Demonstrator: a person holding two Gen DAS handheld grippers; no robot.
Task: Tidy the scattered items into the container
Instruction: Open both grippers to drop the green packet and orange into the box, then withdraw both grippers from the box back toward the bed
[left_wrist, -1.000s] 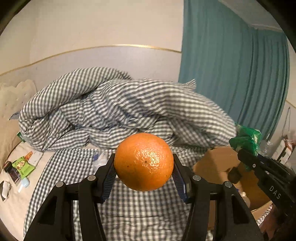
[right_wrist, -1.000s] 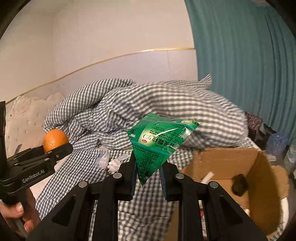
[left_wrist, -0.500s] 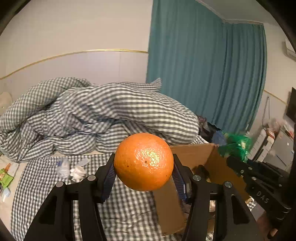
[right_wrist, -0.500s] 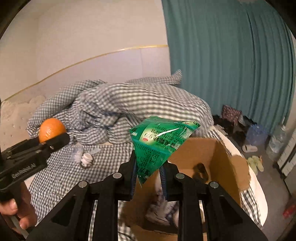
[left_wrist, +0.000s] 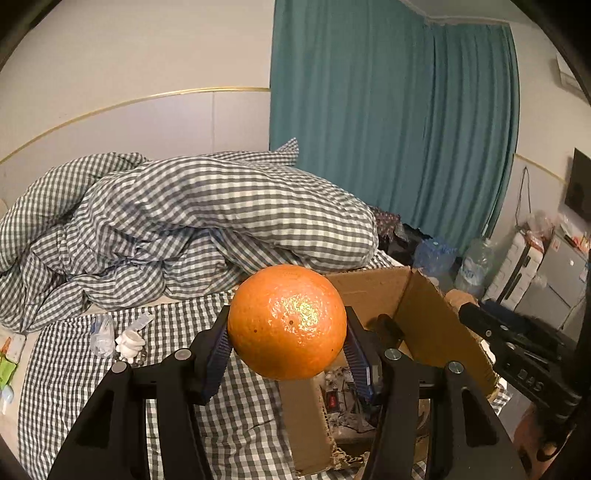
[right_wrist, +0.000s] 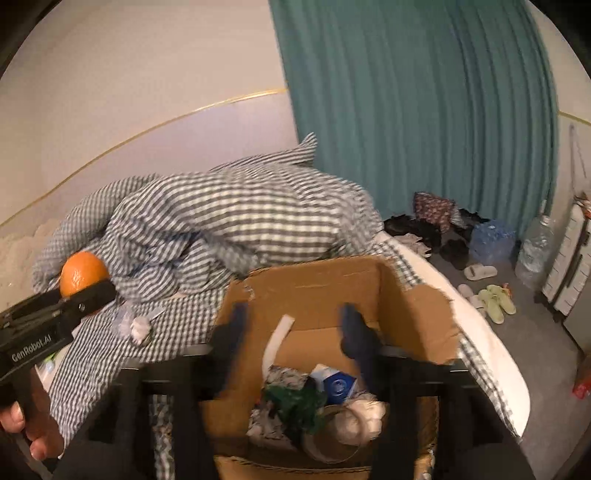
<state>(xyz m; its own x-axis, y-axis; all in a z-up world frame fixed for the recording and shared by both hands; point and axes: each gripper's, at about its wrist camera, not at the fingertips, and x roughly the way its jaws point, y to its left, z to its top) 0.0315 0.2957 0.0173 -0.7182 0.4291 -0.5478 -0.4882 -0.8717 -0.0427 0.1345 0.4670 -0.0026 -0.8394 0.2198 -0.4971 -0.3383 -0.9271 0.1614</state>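
Left gripper (left_wrist: 287, 354): its two fingers pinch the orange from both sides; the blue pads touch the fruit on the left and on the right.
Orange (left_wrist: 287, 322): held in the air between the left fingers, above the checked sheet and just beside the near-left corner of the box. In the right wrist view it shows small at the left (right_wrist: 84, 273), on top of the black left gripper body.
Right gripper (right_wrist: 291, 328): the fingers stand wide apart with nothing between them; they are blurred, and they hang over the open box.
Cardboard box (right_wrist: 332, 284): open on top, it stands on the bed at the right side; one flap at the right is torn.
Green packet (right_wrist: 295, 404): it lies inside the box, on other things; beside it are a blue and white small carton (right_wrist: 334, 384) and a white crumpled thing, which I cannot name.
Scattered items (left_wrist: 118, 338): small white and clear things lie on the sheet, left of the orange and well apart from the box.
Duvet (left_wrist: 207, 214): a checked heap behind the box and the sheet.
Curtain (left_wrist: 391, 122): teal, behind the bed at the right.
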